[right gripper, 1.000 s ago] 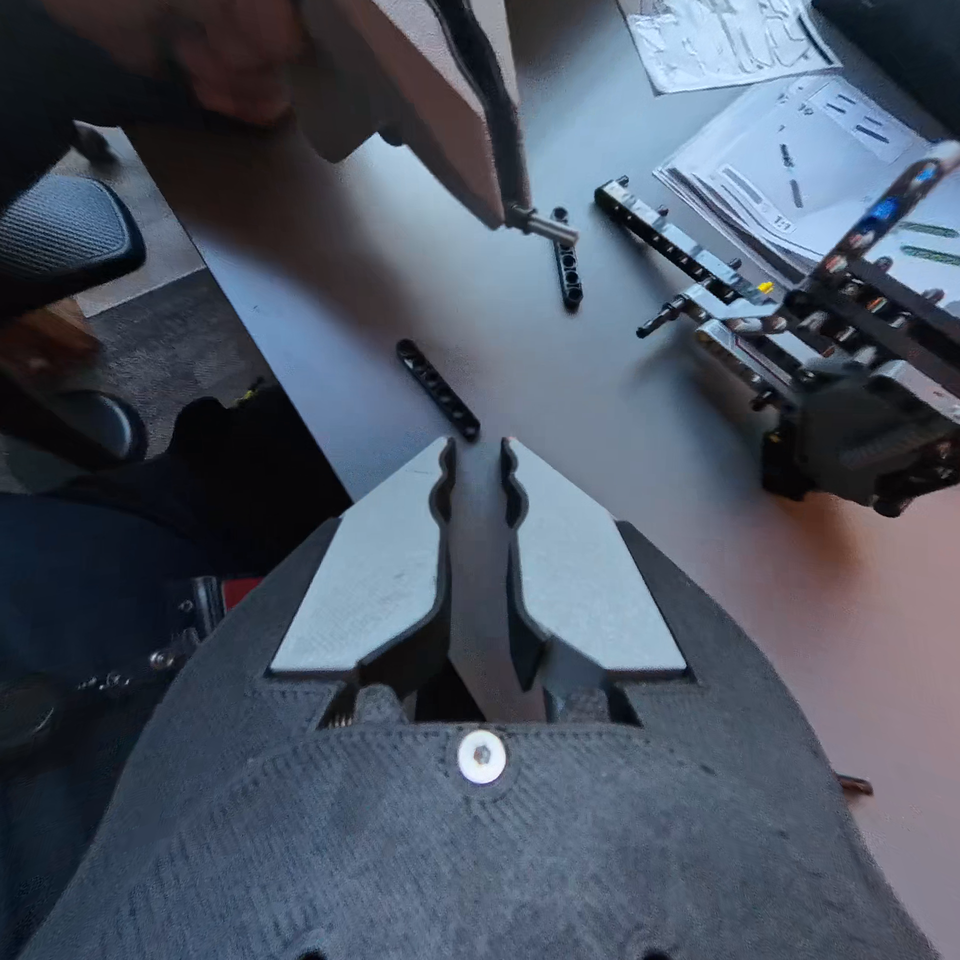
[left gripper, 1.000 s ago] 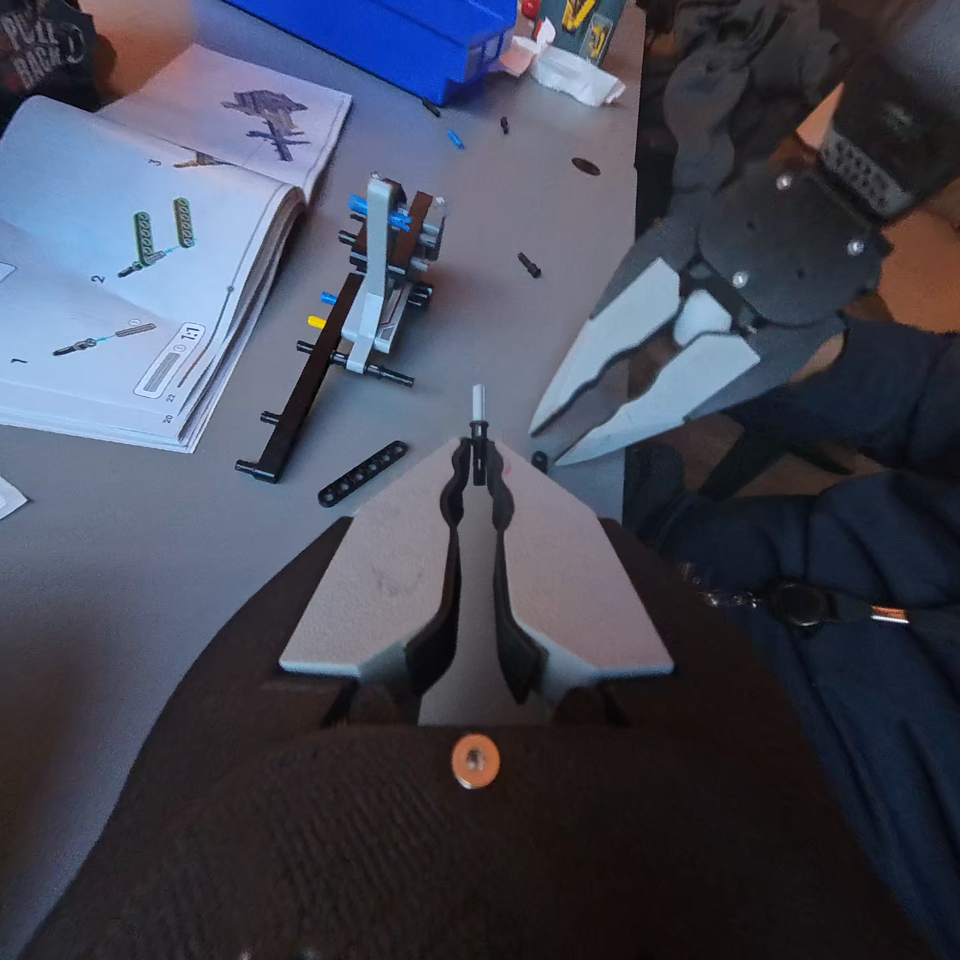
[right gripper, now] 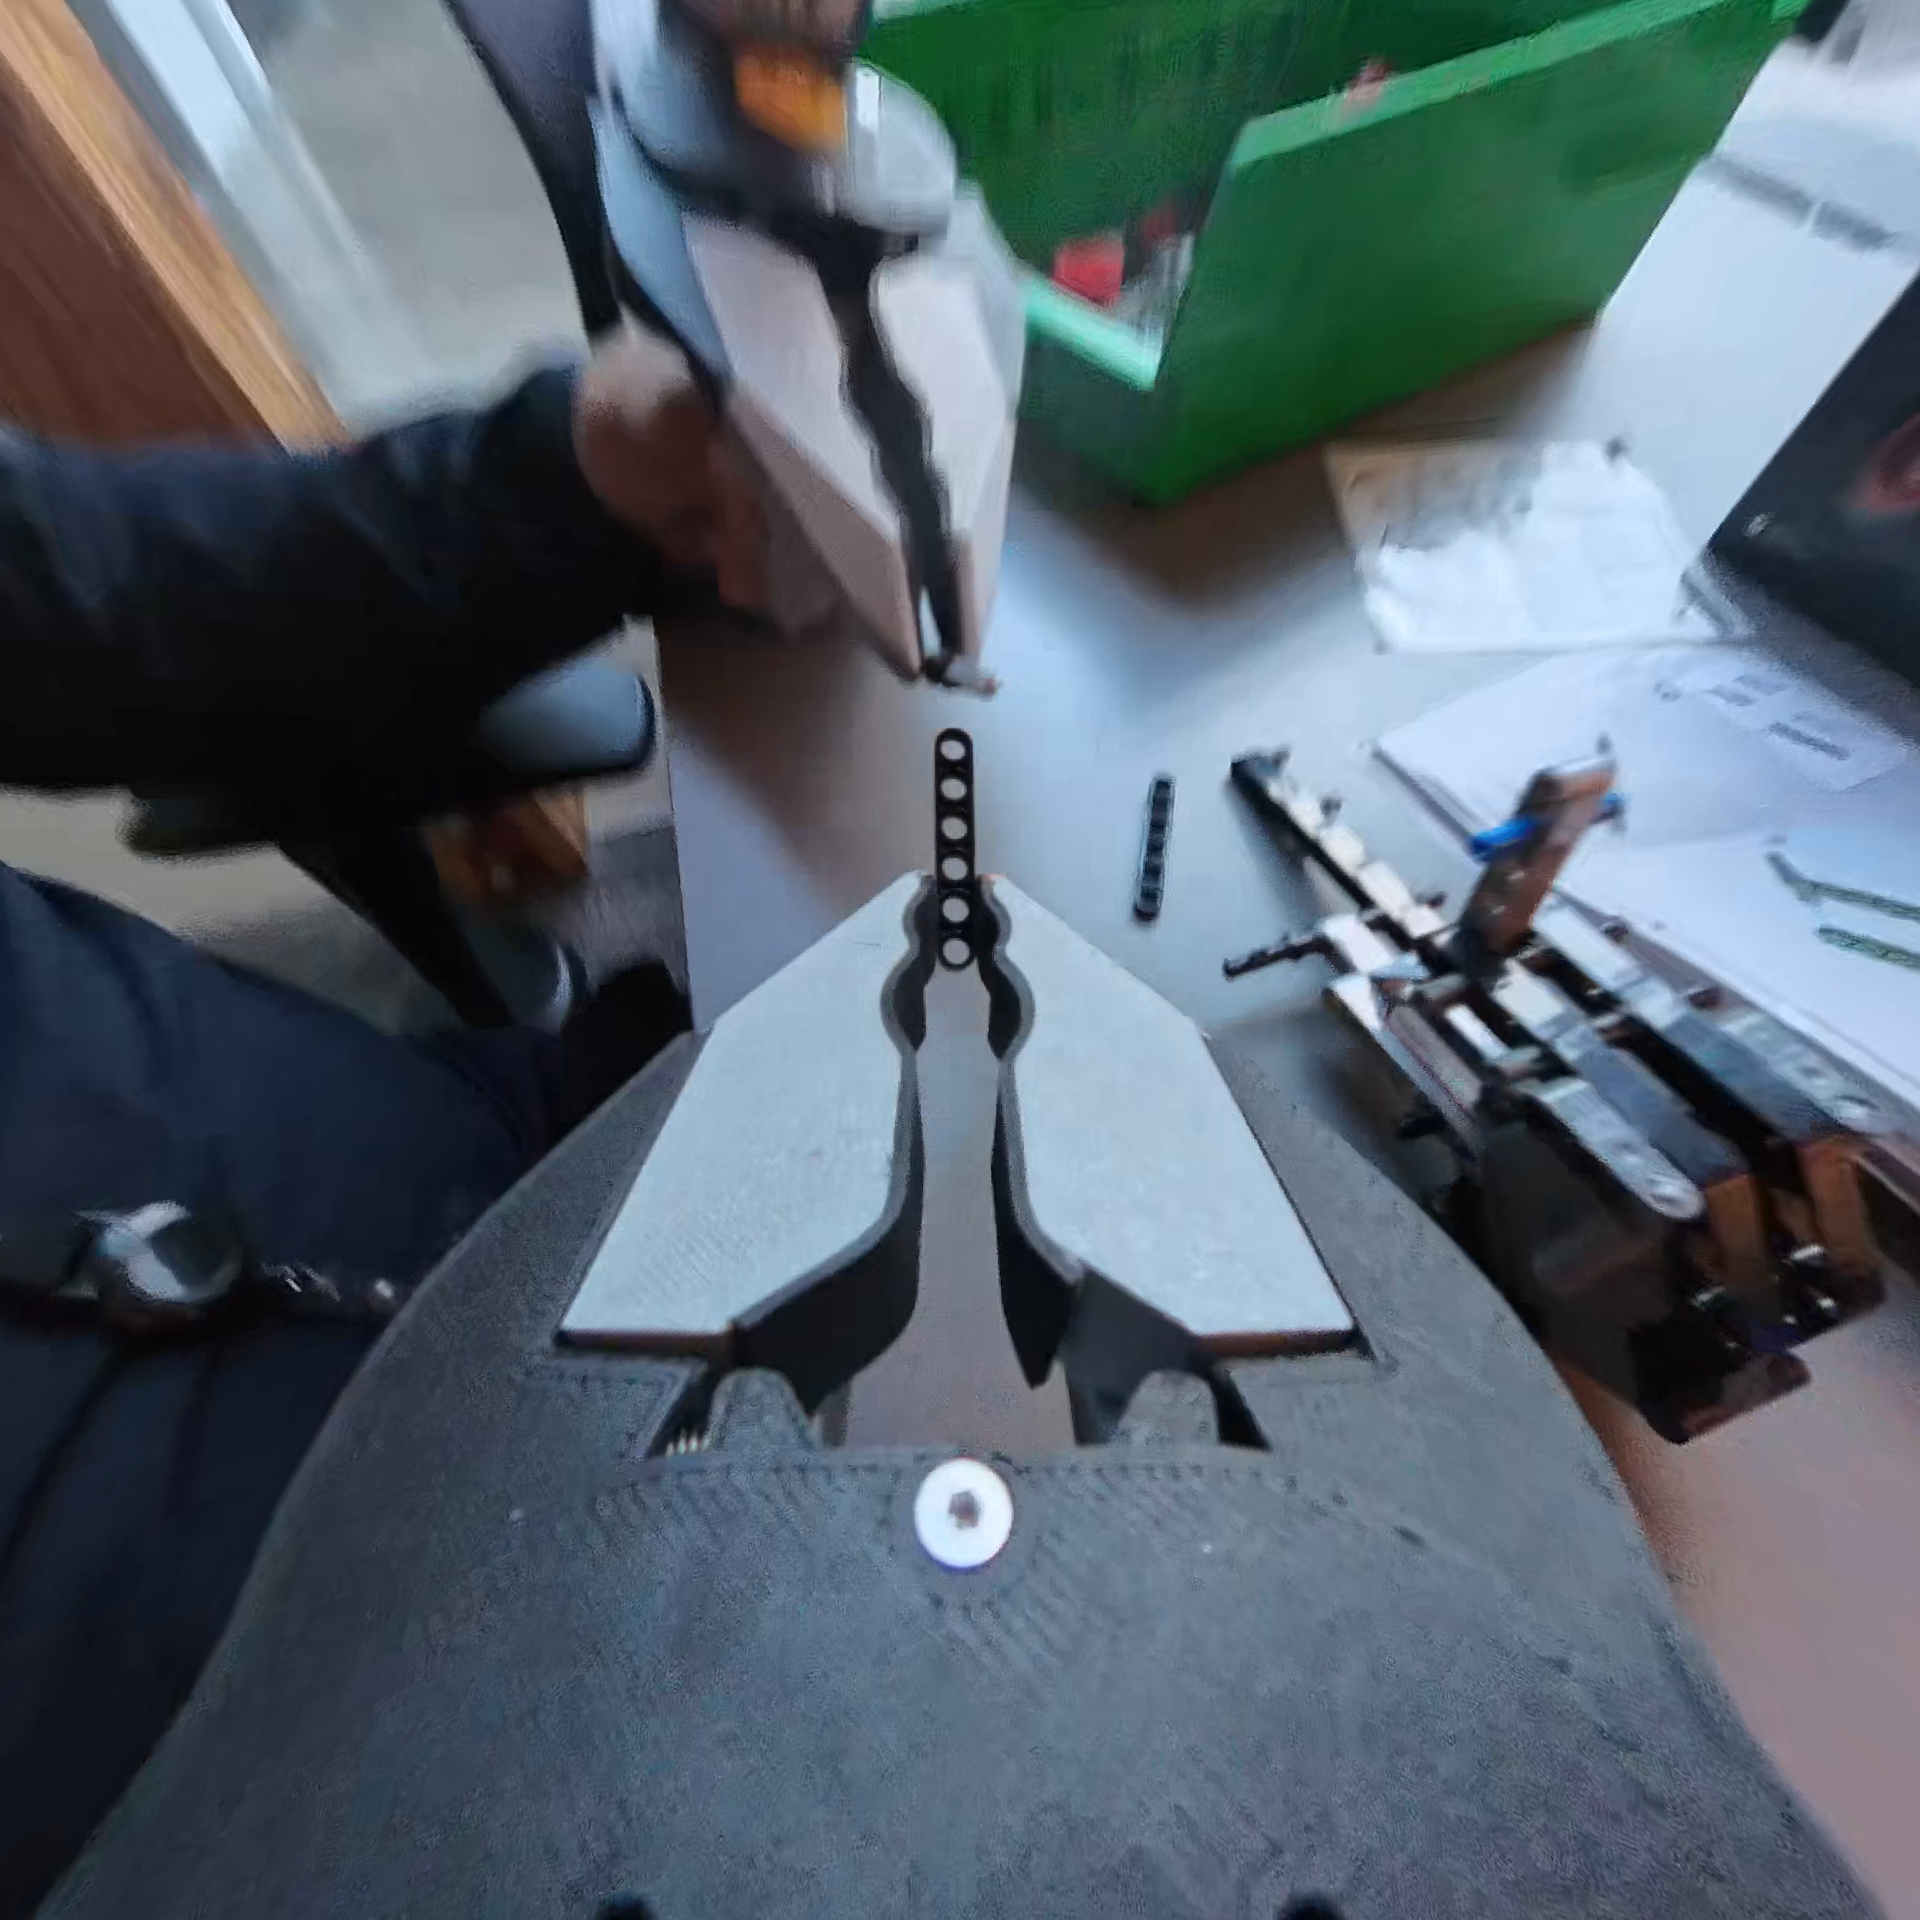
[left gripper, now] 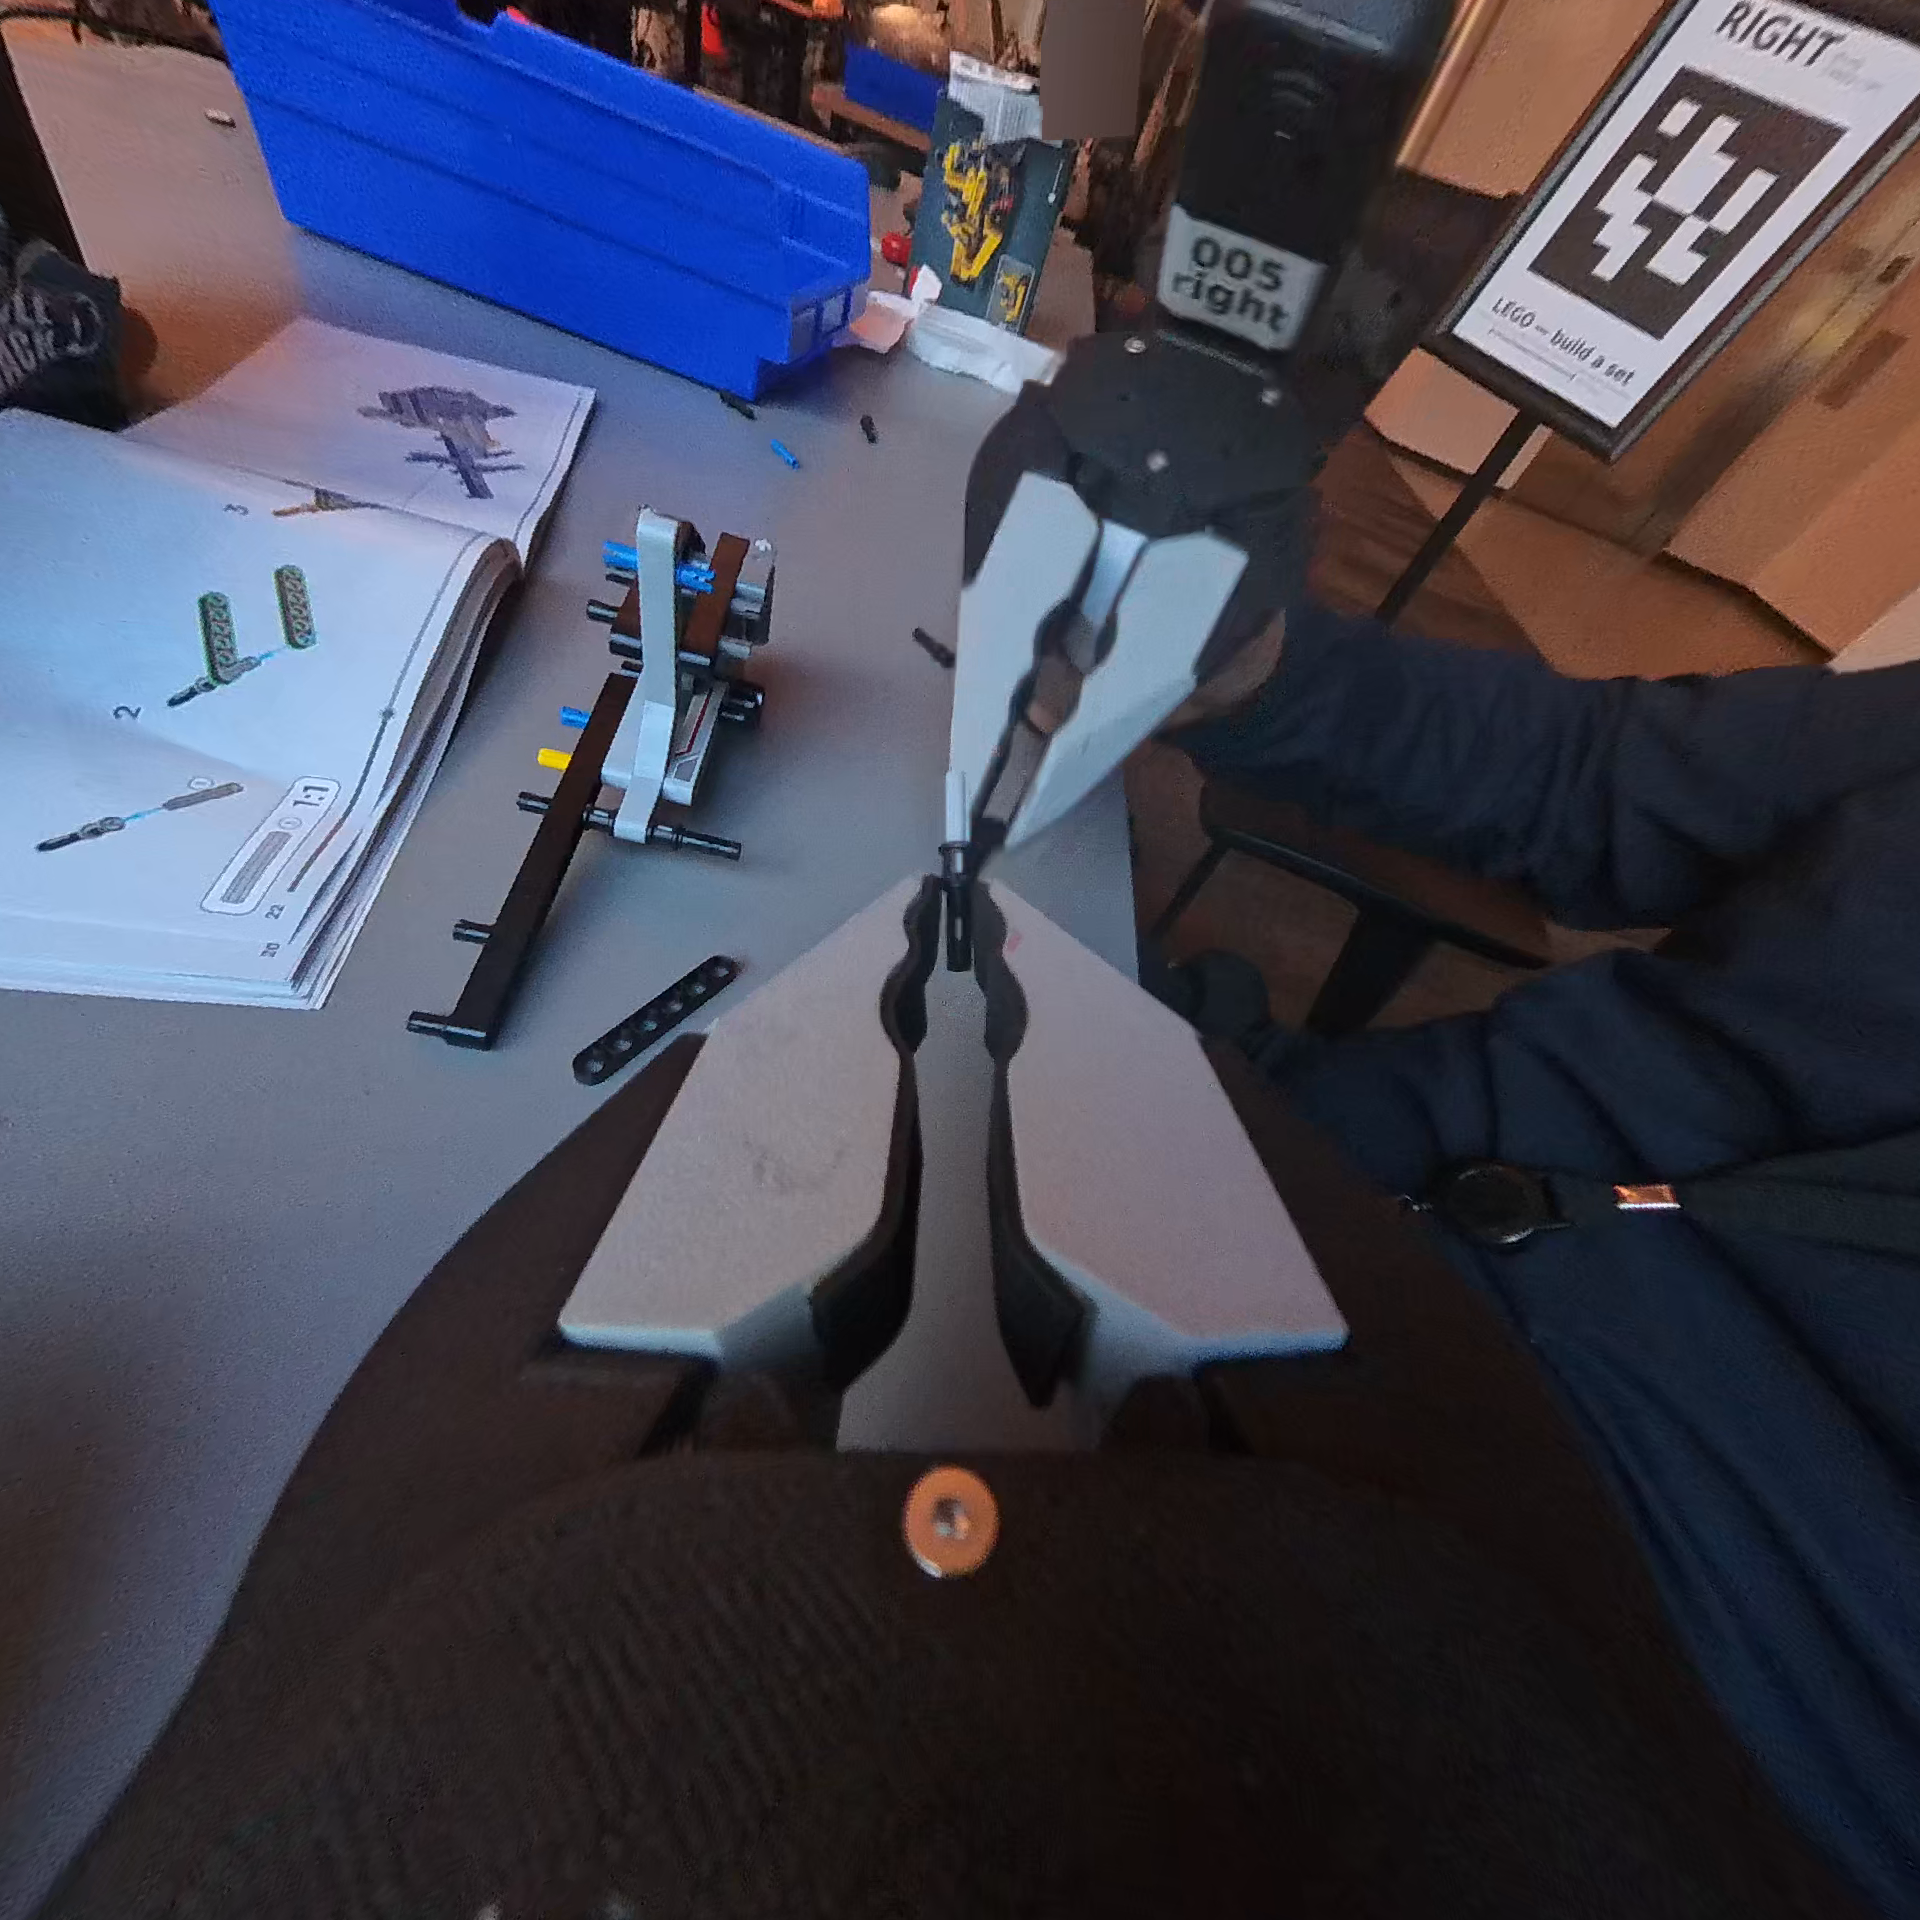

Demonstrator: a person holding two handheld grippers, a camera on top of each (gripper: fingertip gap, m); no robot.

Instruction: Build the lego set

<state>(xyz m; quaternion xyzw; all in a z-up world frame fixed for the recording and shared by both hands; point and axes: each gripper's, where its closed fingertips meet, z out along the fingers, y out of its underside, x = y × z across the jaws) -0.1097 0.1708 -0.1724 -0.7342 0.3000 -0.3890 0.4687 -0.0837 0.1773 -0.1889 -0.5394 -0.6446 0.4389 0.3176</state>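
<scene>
The right gripper [right gripper: 954,902], empty a second ago, now grips a black beam [right gripper: 954,831] pointing straight ahead off the table; the left gripper [left gripper: 954,902] clamps a pin [left gripper: 956,862], its grey tip forward, beside the beam

On my left view the booklet [left gripper: 208,675] lies on the table [left gripper: 156,1195] at left, the half-built model [left gripper: 665,717] just right of it, a loose beam [left gripper: 657,1020] nearer me. A bin [left gripper: 540,197] sits behind them, a box [left gripper: 982,223] to its right.
</scene>
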